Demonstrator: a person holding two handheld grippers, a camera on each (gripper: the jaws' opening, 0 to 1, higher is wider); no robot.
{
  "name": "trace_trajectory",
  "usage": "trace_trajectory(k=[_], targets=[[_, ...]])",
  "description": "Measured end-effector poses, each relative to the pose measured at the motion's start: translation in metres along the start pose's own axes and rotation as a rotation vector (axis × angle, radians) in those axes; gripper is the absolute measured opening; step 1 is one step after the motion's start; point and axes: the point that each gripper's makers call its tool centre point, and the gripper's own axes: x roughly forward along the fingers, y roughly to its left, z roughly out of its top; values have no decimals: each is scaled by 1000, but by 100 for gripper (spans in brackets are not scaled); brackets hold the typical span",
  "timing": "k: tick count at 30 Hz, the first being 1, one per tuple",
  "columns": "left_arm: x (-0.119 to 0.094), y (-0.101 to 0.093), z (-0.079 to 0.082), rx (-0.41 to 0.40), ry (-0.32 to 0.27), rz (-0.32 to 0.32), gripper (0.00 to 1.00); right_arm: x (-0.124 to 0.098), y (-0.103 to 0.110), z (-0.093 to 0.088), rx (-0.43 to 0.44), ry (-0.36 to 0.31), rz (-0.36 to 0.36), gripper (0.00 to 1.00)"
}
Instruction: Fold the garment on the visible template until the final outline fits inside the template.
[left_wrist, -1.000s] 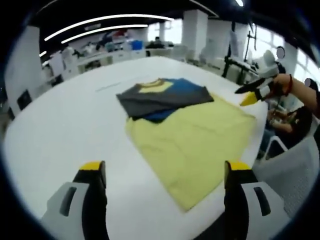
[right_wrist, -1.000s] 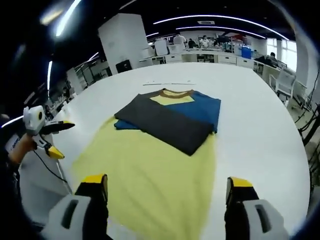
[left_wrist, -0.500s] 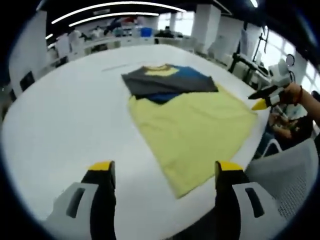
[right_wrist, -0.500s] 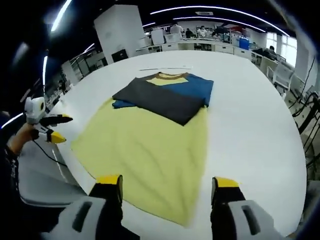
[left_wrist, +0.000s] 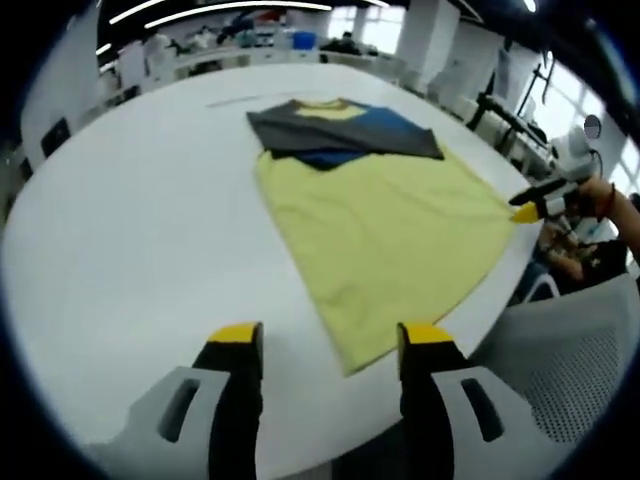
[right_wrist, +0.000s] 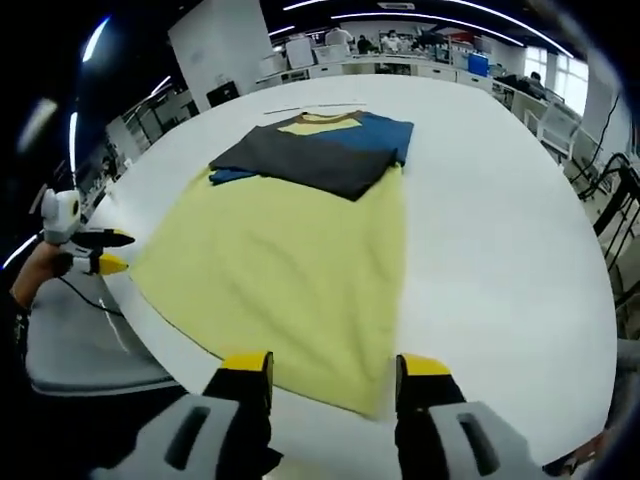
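Left gripper view is looking along the white worktop (left_wrist: 120, 220), where the garment (left_wrist: 385, 225) is lying flat with its yellow body stretching toward the person and its dark grey and blue folded top part at the far end. The left tool (left_wrist: 328, 345) is hanging just short of the hem's near corner, its yellow-tipped jaws standing apart and gripping nothing. In the same view the right tool (left_wrist: 535, 200) is coming in from the right, just off the hem's other corner at the worktop's edge; I cannot tell from there how wide it is. Right gripper view is showing the right tool (right_wrist: 335, 368) with its jaws parted and empty, poised over the hem's near edge, and the left tool (right_wrist: 95, 250) is sitting off to the left beside the opposite corner. The garment's long axis is running straight away from both tools, so I judge the hem as the part each hand is nearest to, one corner apiece, with the fold going away from the person. I cannot make out a template outline on the worktop. No containers are sitting on it.
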Motion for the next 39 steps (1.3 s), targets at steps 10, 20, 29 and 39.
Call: trace_trajectory(k=[10, 20, 29, 39], targets=[[4, -6, -7, -4, 21, -4, 33, -4, -10, -7, 25, 19, -42, 28], [5, -7, -11, -13, 44, 3, 16, -5, -12, -12, 44, 33, -56, 15], [9, -12, -12, -10, 79, -12, 8, -6, -17, -13, 79, 29, -79, 5], [10, -13, -13, -25, 104, 12, 0, -7, -10, -12, 76, 26, -73, 0]])
